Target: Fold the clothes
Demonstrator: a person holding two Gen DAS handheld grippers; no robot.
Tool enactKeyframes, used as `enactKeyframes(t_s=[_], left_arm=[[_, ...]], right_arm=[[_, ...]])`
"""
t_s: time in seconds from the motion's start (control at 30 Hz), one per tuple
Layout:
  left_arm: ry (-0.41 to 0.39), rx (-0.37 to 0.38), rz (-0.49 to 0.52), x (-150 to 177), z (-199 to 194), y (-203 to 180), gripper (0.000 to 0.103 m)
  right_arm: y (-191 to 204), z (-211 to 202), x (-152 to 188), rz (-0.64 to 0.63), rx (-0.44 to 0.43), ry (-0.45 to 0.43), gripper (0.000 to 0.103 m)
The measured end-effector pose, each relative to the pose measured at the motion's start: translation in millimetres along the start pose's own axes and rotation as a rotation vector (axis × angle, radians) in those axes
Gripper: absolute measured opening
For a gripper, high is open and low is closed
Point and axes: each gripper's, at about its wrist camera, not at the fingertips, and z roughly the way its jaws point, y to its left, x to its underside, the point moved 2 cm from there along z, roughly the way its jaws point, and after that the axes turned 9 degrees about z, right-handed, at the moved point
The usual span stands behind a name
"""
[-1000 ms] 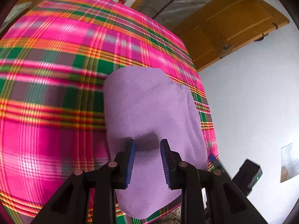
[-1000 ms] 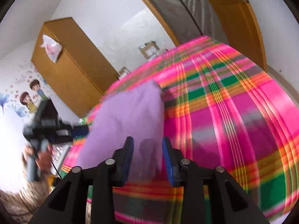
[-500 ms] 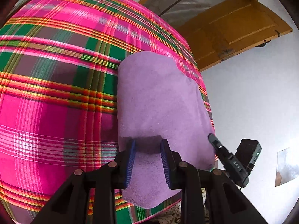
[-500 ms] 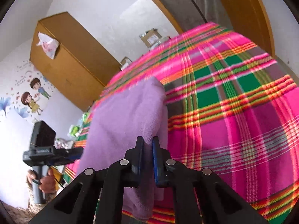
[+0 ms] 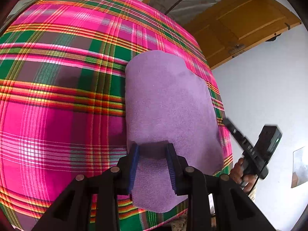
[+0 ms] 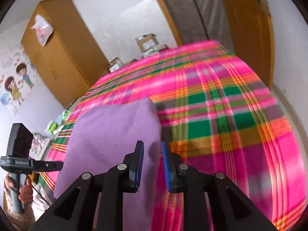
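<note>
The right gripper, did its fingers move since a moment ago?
Yes. The right gripper was pinched nearly shut on the purple cloth's edge; now it is open, with that edge between its fingers.

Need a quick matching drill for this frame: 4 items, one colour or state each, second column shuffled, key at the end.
Items:
1. towel
2. bedspread
3. wardrobe
4. left gripper

Colour or state:
a. brown wood, standing by the wall
b. open, blue pads either side of a cloth edge
c. lilac, folded flat
d. pink and green plaid

Pairs: 1-c, 2-d, 3-a, 4-b
</note>
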Motion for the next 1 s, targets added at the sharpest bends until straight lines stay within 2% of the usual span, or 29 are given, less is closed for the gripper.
enactKeyframes(t_s=[0.13, 0.27, 0.4, 0.5, 0.6, 0.73, 0.83, 1.0], left_arm=[[0.003, -0.011, 0.01, -0.6, 1.0, -1.0, 0.03], [0.003, -0.012, 0.009, -0.9, 1.7, 0.3, 0.033], [0.005, -0.006, -0.005, -0.8, 2.5, 5.5, 0.036], [-0.007, -0.011, -0.015, -1.8, -3.5, 7.0, 0.036], [-0.062, -0.003, -0.01, -9.2, -16.5, 5.2, 0.035], [-0.129, 0.064, 0.029, -24.7, -26.1, -7.6, 0.035], [-0.117, 0.087, 0.102, -33.1, -20.3, -23.9, 0.035], [-0.036, 0.008, 0.156, -44.1, 12.0, -35.7, 0.035]], right_arm=[[27.7, 31.2, -22.5, -0.141, -0.02, 0.029, 0.021], [40.7, 71.5, -34.3, -0.212, 0.026, 0.098, 0.021], [26.5, 94.7, -41.2, -0.188, 0.128, 0.123, 0.017], [11.8, 104.0, -42.1, -0.152, 0.184, 0.119, 0.022], [8.1, 104.4, -42.6, -0.14, 0.184, 0.121, 0.022], [15.2, 89.3, -42.4, -0.161, 0.174, 0.091, 0.022], [21.3, 75.0, -39.8, -0.171, 0.151, 0.069, 0.022], [43.3, 54.9, -22.6, -0.234, 0.091, 0.052, 0.022]])
